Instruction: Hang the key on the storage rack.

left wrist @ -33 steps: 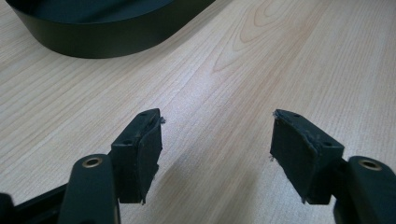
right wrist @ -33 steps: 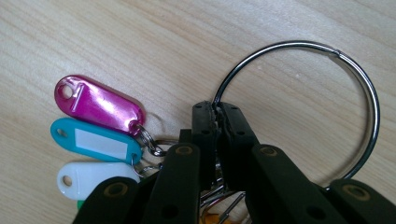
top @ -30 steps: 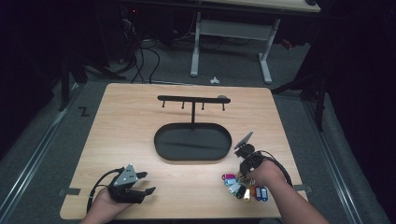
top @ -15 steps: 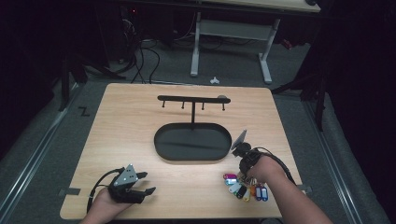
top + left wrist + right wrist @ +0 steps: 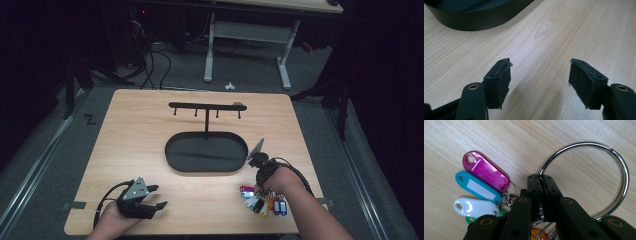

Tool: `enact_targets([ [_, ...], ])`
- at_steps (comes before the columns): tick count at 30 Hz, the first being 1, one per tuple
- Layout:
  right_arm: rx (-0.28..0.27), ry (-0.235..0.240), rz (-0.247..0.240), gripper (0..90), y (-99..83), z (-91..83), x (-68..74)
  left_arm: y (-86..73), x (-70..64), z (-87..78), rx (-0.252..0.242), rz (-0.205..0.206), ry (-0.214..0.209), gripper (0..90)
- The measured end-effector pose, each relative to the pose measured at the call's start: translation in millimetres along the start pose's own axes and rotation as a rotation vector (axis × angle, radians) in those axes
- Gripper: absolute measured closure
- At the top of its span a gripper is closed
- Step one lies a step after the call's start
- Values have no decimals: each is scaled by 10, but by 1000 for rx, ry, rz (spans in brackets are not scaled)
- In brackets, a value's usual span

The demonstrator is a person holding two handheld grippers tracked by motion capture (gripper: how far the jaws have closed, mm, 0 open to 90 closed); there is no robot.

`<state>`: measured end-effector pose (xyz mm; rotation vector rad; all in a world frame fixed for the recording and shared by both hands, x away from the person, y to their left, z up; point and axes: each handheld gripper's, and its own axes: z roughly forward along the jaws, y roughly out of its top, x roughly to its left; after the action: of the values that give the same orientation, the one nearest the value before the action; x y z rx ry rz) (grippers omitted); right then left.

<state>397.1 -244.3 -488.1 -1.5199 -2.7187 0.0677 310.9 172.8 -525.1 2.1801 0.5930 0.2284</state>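
Right gripper (image 5: 540, 182) shifted slightly forward since earlier; I've got it clamped on the key ring (image 5: 621, 170) at the table's (image 5: 150, 125) near-right edge. Tags (image 5: 484, 171) carry blank labels, nothing readable. Left gripper (image 5: 539, 75) unmoved, wide open, empty.

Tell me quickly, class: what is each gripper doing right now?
Left gripper: open, jaws apart over the bare table, holding nothing.
Right gripper: shut on the key ring that carries the coloured tags.
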Motion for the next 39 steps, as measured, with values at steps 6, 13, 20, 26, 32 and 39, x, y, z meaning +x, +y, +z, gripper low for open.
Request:
enact_targets([
  [6, -7, 38, 19, 858, -11, 0, -55, -2, 7, 2, -1, -4, 1, 344],
  [13, 0, 24, -4, 856, 3, 2, -37, 0, -2, 9, 3, 1, -1, 344],
  [20, 18, -19, -25, 863, 29, -1, 16, 2, -3, 12, 5, 5, -5, 344],
  [26, 7, -23, -79, 871, 12, -3, 16, 1, 2, 12, 5, 4, -5, 344],
  [32, 6, -49, -118, 871, 7, -27, 69, -5, 14, 3, 7, -2, -2, 344],
  [39, -45, -60, -154, 870, -67, -304, 141, -5, 6, 15, 8, 1, -2, 344],
])
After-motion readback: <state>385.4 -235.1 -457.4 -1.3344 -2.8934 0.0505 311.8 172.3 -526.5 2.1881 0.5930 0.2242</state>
